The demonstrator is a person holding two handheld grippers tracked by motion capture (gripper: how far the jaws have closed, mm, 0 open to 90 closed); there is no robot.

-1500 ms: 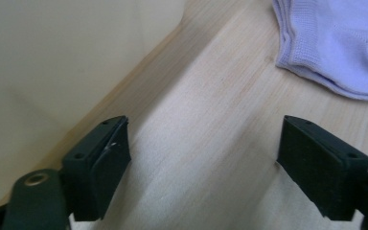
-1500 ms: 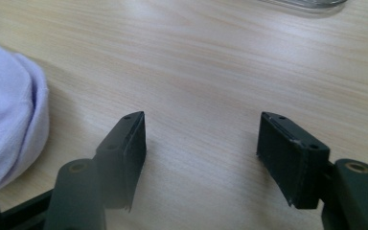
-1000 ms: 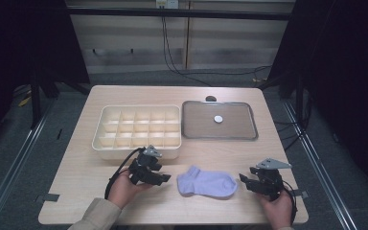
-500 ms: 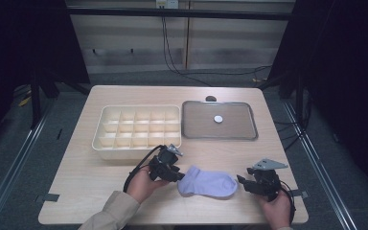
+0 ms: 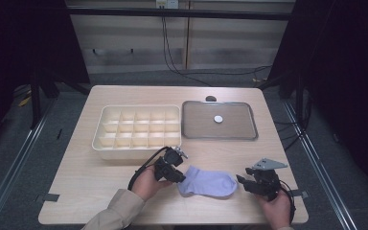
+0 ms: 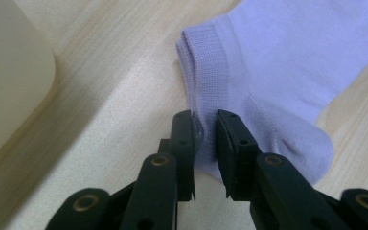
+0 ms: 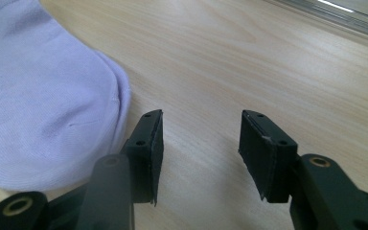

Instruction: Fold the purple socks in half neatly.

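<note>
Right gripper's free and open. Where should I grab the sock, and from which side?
Take the sock at its rounded toe end, beside the open right gripper. It lies flat on the table, so come in low from the right, sliding one jaw under the edge.

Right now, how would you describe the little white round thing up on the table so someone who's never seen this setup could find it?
Start at the wooden table and look to its far right part, where a shallow metal tray sits beside the cream divided box. The small white disc lies alone on that tray's grey floor, the one item inside it, while the box's compartments look empty.
</note>
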